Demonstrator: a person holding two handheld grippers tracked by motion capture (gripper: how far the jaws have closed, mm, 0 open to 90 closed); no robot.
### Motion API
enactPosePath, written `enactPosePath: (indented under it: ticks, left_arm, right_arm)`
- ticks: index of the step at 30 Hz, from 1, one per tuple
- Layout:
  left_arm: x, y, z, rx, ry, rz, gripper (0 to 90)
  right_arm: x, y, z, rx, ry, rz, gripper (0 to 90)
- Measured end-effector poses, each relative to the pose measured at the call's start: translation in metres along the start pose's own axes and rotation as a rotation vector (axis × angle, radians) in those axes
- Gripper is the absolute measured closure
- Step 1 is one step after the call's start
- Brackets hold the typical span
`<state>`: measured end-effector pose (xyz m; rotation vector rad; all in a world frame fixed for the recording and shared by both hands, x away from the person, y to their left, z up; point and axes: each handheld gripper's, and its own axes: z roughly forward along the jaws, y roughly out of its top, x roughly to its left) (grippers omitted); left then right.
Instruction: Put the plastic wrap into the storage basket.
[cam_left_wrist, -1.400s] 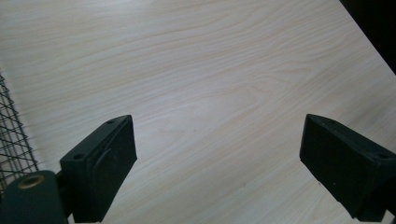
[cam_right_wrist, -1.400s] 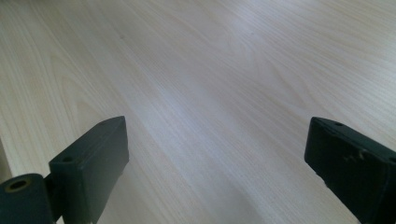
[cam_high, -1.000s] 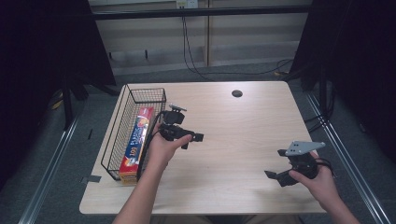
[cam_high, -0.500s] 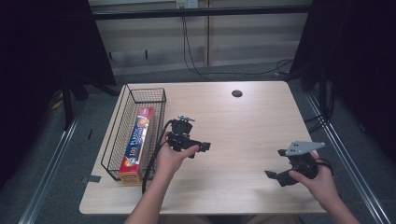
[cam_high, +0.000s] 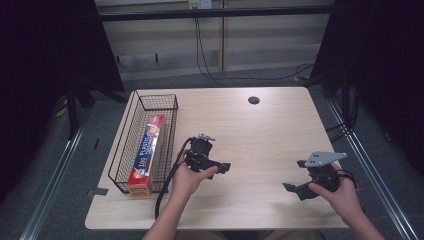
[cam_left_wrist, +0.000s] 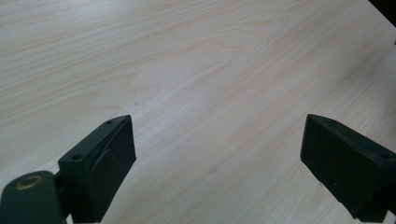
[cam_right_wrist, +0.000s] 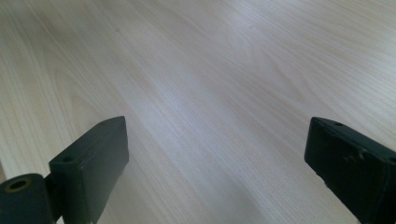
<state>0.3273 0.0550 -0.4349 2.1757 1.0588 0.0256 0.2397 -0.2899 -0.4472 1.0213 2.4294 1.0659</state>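
Both tongs released, nothing held.
I judge the plastic wrap box (cam_high: 148, 152) in the wire basket (cam_high: 121, 150) light, stiff cardboard; I'd grip across its narrow sides, mid-length.

light: even, overhead | surroundings: dark | glare: soft sheen on table (cam_right_wrist: 196, 93)

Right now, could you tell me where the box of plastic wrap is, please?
In the high view, the box of plastic wrap lies lengthwise inside the wire basket at the table's left edge, just left of the left tongs.
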Motion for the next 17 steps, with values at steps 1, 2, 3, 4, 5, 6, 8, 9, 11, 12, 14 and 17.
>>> enactPosePath:
  ticks: [1, 2, 3, 4, 5, 6, 8, 9, 11, 12, 14, 17]
  left_arm:
    - [-0.001, -0.001, 0.002, 0.001, 0.002, 0.002, 10.0]
    - [-0.002, -0.002, 0.003, 0.002, 0.0, 0.007, 10.0]
    - [-0.004, -0.003, 0.004, 0.003, -0.004, 0.011, 10.0]
    - [-0.005, -0.003, 0.006, 0.002, -0.005, 0.013, 9.9]
    - [-0.006, -0.004, 0.007, 0.001, -0.011, 0.01, 10.0]
    - [-0.006, -0.004, 0.009, 0.013, -0.012, 0.019, 9.6]
    - [-0.009, -0.004, 0.011, 0.018, -0.016, 0.028, 9.2]
    - [-0.009, -0.004, 0.011, 0.018, -0.016, 0.028, 9.2]
    - [-0.01, -0.004, 0.012, 0.018, -0.023, 0.032, 9.3]
    - [-0.01, -0.004, 0.013, 0.014, -0.022, 0.026, 9.3]
    - [-0.01, -0.004, 0.014, 0.017, -0.02, 0.026, 9.3]
    - [-0.01, -0.004, 0.014, 0.018, -0.022, 0.027, 9.1]
  right_arm:
    - [0.0, 0.0, 0.0, 0.0, -0.001, 0.0, 6.0]
    - [0.0, 0.0, 0.0, 0.0, 0.0, 0.001, 6.0]
    - [0.0, 0.0, 0.0, 0.001, 0.002, -0.001, 6.0]
    - [0.0, 0.0, 0.0, 0.001, 0.004, -0.001, 6.0]
    - [0.0, 0.0, 0.0, 0.001, 0.003, -0.002, 6.0]
    - [0.0, 0.0, 0.001, 0.002, 0.001, -0.002, 6.0]
    - [0.0, 0.0, 0.001, 0.003, 0.001, -0.003, 6.0]
    - [0.0, 0.0, 0.001, 0.003, 0.001, -0.003, 6.0]
    - [0.0, 0.0, 0.002, 0.003, 0.002, -0.007, 6.0]
    - [0.0, 0.0, 0.002, 0.004, 0.0, -0.006, 6.0]
    - [-0.001, 0.0, 0.001, 0.002, -0.002, -0.001, 6.0]
    - [-0.001, 0.0, 0.001, 0.001, -0.001, -0.003, 6.0]
